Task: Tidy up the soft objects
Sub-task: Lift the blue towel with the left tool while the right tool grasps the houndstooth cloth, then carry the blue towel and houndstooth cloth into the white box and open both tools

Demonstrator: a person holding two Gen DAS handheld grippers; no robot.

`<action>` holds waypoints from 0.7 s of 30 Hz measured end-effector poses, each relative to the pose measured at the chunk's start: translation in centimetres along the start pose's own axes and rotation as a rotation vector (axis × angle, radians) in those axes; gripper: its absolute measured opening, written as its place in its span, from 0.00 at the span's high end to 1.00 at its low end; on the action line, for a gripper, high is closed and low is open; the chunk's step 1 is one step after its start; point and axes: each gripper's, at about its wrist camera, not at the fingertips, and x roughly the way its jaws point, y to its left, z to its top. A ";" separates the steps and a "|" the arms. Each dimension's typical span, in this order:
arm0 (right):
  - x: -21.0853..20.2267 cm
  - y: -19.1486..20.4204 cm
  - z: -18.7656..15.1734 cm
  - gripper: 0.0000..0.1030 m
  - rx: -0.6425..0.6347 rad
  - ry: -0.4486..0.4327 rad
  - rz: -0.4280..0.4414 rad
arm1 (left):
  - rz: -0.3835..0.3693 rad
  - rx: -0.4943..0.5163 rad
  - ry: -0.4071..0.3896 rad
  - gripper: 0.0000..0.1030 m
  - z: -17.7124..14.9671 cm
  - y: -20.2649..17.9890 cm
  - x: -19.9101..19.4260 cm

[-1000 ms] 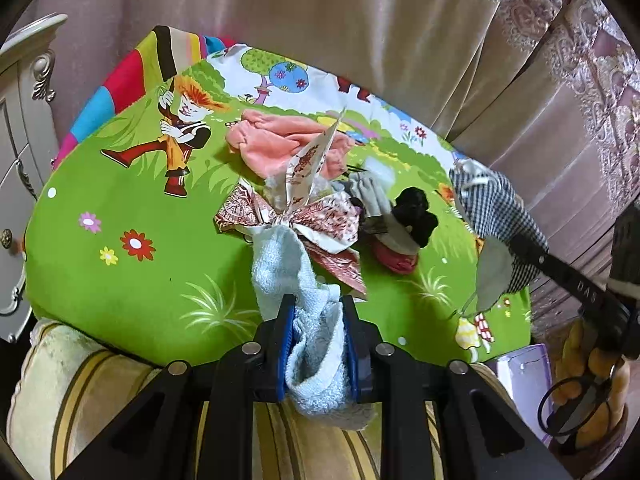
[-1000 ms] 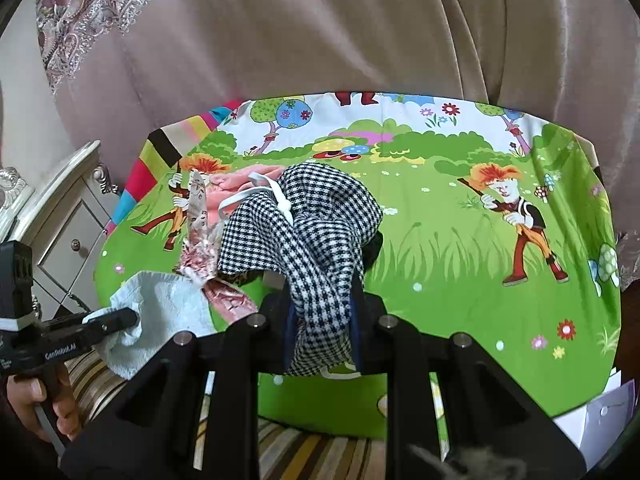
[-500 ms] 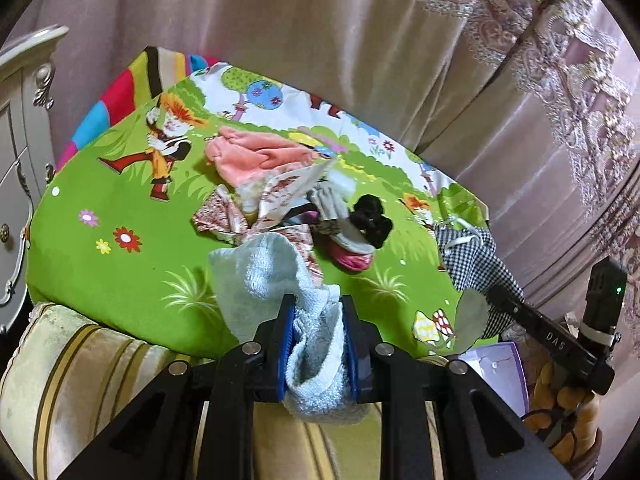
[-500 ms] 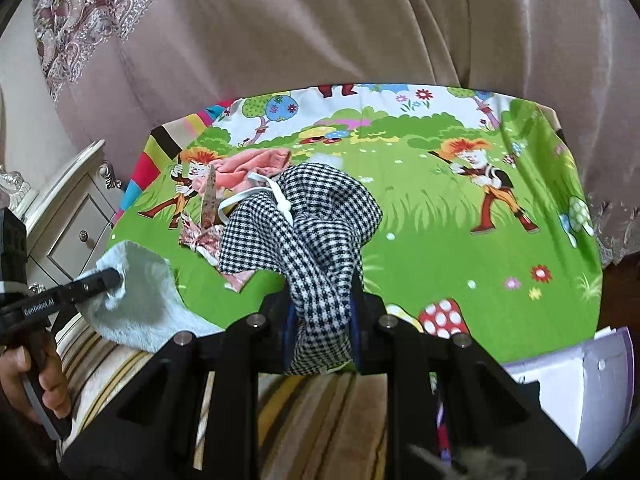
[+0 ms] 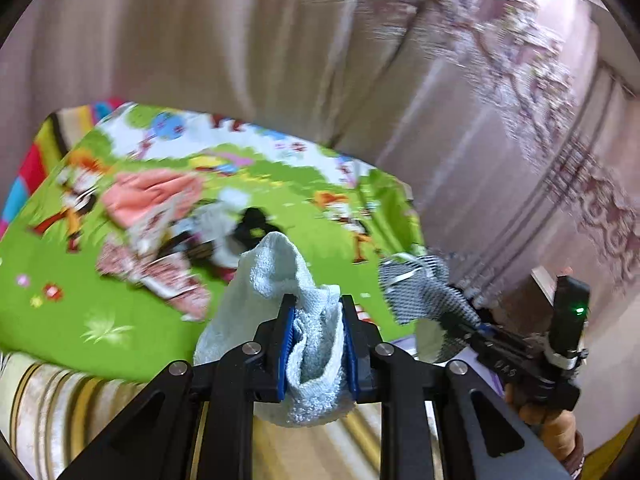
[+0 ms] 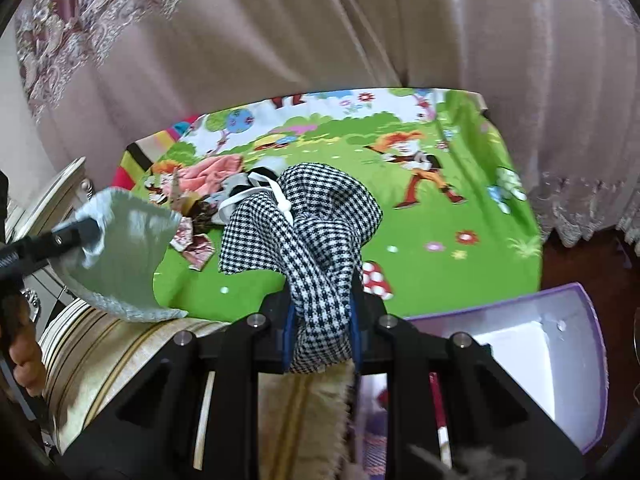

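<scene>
My left gripper [image 5: 316,312] is shut on a pale blue towel [image 5: 280,288], which hangs lifted off the bed; the same towel [image 6: 120,256] shows at the left of the right wrist view. A black-and-white checked cloth [image 6: 312,240] with a white cord is pinched in my right gripper [image 6: 322,300], also raised; it appears as the checked cloth [image 5: 420,292] at the right of the left wrist view. On the green cartoon bedsheet [image 6: 440,248] lies a pile: a pink cloth [image 5: 148,196], a patterned cloth [image 5: 152,272], something black [image 5: 252,224].
A purple box [image 6: 572,340] with a white inside stands open at the lower right, beside the bed. Beige curtains [image 6: 320,32] hang behind the bed. A white nightstand [image 6: 56,200] is at the left. A striped mattress edge [image 6: 120,344] runs below the sheet.
Both grippers have pulled back from the pile and swung right with their cloths; the towel has come fully off the bed. The purple box has come into the right wrist view.
</scene>
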 end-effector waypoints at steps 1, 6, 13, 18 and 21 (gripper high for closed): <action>-0.3 -0.4 -0.1 0.76 0.005 -0.003 -0.006 | -0.015 0.019 0.000 0.79 0.1 -1.0 0.2; -2.2 -3.3 -1.0 0.76 0.046 -0.017 -0.053 | -0.097 0.107 0.025 0.79 -0.1 -6.1 1.5; -4.4 -6.9 -2.6 0.76 0.087 -0.026 -0.136 | -0.211 0.187 0.082 0.79 -1.3 -12.0 3.0; -5.6 -9.7 -4.1 0.76 0.131 -0.017 -0.193 | -0.290 0.219 0.153 0.79 -3.1 -15.6 4.4; -5.9 -11.2 -4.8 0.76 0.148 -0.004 -0.235 | -0.323 0.243 0.199 0.79 -4.6 -17.4 5.3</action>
